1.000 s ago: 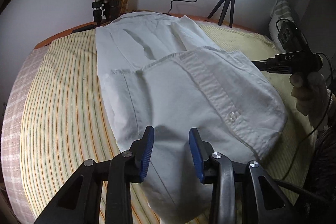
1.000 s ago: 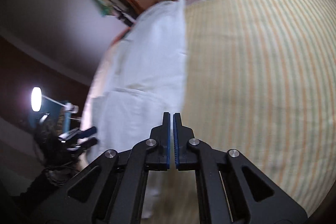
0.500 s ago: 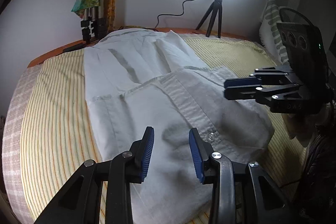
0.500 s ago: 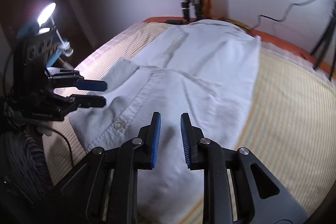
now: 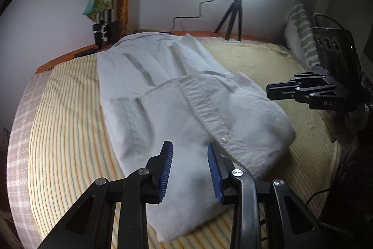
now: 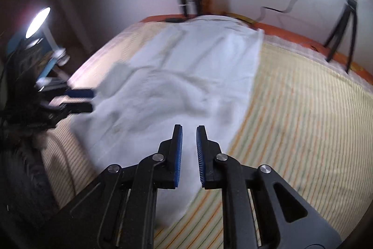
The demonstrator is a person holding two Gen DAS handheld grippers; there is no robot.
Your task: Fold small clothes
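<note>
A white shirt (image 5: 186,109), partly folded, lies on a striped bedspread (image 5: 65,132) just ahead of both grippers. The left gripper (image 5: 190,170) and right gripper (image 6: 189,156) hover with fingers apart, holding nothing. A careless pinch could drag the loose fold open. "DAS" is printed on the right gripper.

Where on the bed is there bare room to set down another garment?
Two bare strips of striped bedspread flank the shirt: one between its left edge and the checked border, a wider one from its right edge toward the ring light tripod and pillow. The middle is crowded by the shirt.
</note>
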